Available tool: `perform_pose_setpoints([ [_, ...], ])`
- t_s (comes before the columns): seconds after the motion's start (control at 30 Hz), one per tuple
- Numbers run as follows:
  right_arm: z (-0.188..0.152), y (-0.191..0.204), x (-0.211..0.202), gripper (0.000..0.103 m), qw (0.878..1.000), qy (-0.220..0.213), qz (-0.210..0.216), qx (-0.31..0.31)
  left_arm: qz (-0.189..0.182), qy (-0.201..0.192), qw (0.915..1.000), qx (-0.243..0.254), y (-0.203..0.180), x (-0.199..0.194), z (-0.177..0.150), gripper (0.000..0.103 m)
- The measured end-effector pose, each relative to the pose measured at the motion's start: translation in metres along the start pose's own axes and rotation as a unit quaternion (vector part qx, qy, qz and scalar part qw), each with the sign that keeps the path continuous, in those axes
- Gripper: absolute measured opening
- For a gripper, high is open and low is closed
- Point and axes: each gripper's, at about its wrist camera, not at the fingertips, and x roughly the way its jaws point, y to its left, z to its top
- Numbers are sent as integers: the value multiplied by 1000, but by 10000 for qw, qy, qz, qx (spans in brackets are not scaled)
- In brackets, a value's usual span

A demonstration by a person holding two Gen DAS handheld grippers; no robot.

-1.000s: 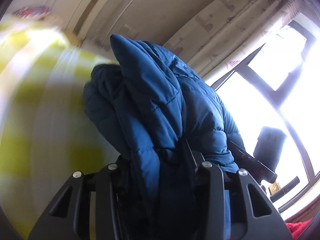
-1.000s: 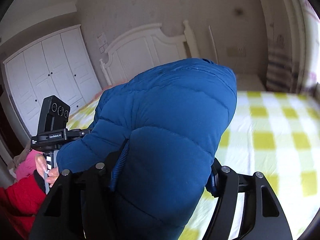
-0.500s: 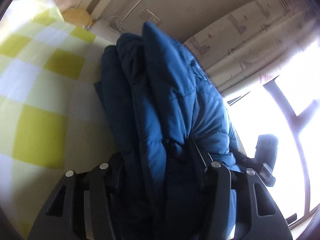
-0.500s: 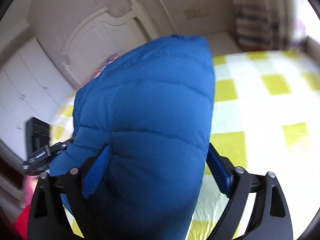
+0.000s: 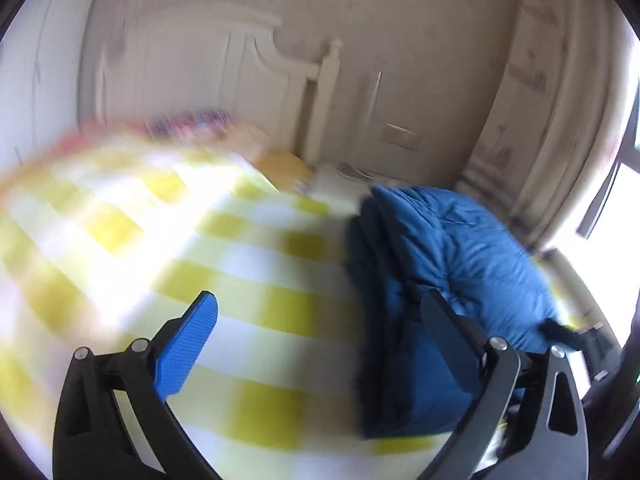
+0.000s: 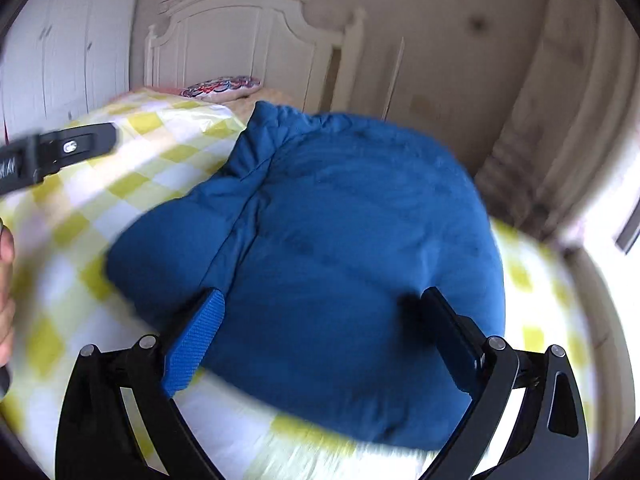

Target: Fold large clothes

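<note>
A blue puffer jacket (image 6: 340, 240) lies folded in a bundle on the yellow-and-white checked bed sheet (image 6: 80, 240). My right gripper (image 6: 323, 296) hovers just before it with jaws opening. The bundle shows between the fingers, but the pads do not press on it. In the left wrist view the jacket (image 5: 452, 264) lies to the right. My left gripper (image 5: 320, 300) has its jaws opening too, with only the sheet (image 5: 260, 272) between them and its right finger at the jacket's edge. The left gripper's body (image 6: 60, 152) shows at the right wrist view's upper left. Both views are motion-blurred.
A white headboard (image 6: 240, 20) and a patterned pillow (image 6: 220, 86) stand at the bed's far end. White wardrobe doors (image 6: 60, 52) are on the left. Curtains (image 5: 540, 120) and a bright window are on the right. A person's hand (image 6: 6, 280) shows at the left edge.
Both grippers held the jacket up between their jaws; now both have let go and spread wide. The jacket rests on the bed, and the left gripper has swung to its left.
</note>
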Motion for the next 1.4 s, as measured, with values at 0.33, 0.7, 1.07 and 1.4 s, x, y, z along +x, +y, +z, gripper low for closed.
perform_pose_setpoints([
  [0.33,-6,-31,-156,98,9898,-1092,-287,863,217,-1307,9874,865,-43,-148,15,101],
  [0.7,-22,-22,-135,98,9950,-566,-485,670,11,-149,9948,1007,-75,-113,-34,101],
  [1.07,-24,-18,-131,98,9959,-479,-431,641,10,-71,9952,971,-70,-110,-41,101],
  [1.4,-23,-12,-130,98,9962,-474,-370,625,25,-133,9953,960,-70,-114,-39,101],
])
